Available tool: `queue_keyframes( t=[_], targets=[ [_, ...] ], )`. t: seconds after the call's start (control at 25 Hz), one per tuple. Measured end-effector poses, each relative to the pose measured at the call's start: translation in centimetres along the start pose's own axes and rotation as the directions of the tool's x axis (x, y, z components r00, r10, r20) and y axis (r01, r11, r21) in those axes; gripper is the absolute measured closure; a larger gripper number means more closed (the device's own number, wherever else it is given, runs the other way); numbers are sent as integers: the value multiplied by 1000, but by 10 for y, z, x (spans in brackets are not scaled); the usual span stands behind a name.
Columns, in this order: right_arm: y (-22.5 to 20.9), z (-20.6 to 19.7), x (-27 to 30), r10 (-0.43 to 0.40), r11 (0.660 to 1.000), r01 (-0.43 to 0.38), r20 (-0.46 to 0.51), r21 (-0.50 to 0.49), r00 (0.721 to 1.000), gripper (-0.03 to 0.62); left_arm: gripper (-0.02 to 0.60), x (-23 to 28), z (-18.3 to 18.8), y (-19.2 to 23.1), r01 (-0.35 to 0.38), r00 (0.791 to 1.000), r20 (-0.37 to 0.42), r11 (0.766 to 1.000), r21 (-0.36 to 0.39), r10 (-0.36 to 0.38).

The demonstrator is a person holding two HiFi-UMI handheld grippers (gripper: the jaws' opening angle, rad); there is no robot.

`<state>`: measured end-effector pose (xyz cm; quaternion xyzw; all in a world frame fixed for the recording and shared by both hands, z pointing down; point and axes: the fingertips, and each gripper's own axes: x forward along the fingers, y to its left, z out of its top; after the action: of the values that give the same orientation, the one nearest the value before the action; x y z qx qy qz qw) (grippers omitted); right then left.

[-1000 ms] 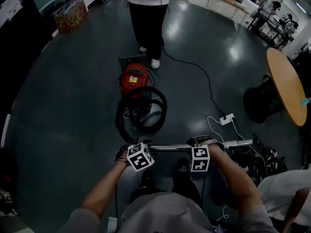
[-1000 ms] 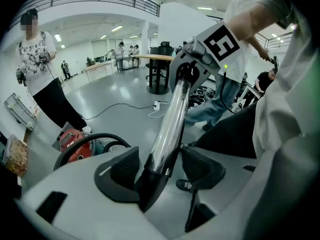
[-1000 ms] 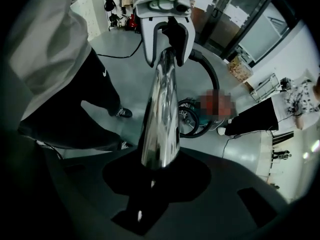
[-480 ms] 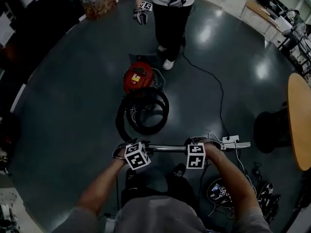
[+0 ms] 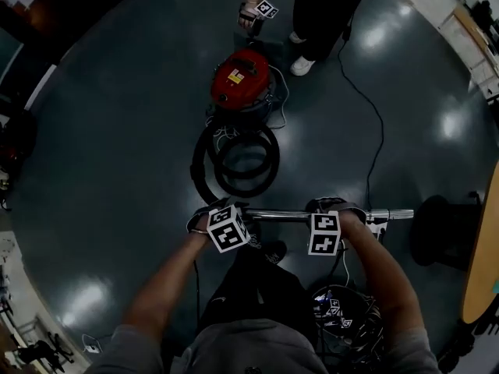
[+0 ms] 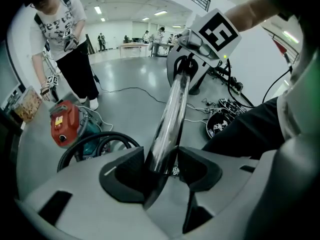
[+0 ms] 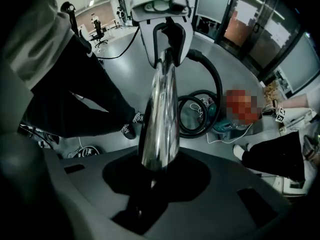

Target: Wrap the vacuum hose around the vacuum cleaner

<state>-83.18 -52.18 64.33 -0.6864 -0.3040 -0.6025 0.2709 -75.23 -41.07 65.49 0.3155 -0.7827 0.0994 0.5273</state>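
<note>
Red canister vacuum cleaner (image 5: 243, 75) on the dark floor, black flexible hose (image 5: 198, 166) looped just beside it, not round it, so wrapping appears wholly outstanding; left gripper (image 6: 162, 166) and right gripper (image 7: 157, 166) both clenched on the chrome wand tube (image 5: 284, 215).

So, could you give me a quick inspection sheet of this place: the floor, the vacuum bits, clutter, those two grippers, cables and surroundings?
Surface: dark glossy floor, with light glare.
Job's things: red vacuum stands on the floor. The black hose lies coiled in front of it, not wrapped round it. The metal tube is held level.
Clutter: dark bundle by the feet, too dim to identify.
Grippers: left gripper and right gripper are each shut on the tube.
Cables: black cable runs across the floor.
Surroundings: a person stands behind the vacuum, and a wooden table is at the right edge.
</note>
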Motion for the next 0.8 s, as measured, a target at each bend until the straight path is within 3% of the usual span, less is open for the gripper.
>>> queue_keyframes(
  t=[0.44,0.6,0.8],
  targets=[
    [-7,-19,125,58,987,-55,17,-154,998,477,360,98,-59,8,13,999,46,990,-139,-6],
    [-6,-35,178,99,980,-90,44,-176,994,477,360,147,-75,11,0,1000,25,995,-98,2],
    [-18,-47,255,88,967,-68,73,-247,993,477,360,228,-115,17,16,997,-69,999,34,-14]
  ],
)
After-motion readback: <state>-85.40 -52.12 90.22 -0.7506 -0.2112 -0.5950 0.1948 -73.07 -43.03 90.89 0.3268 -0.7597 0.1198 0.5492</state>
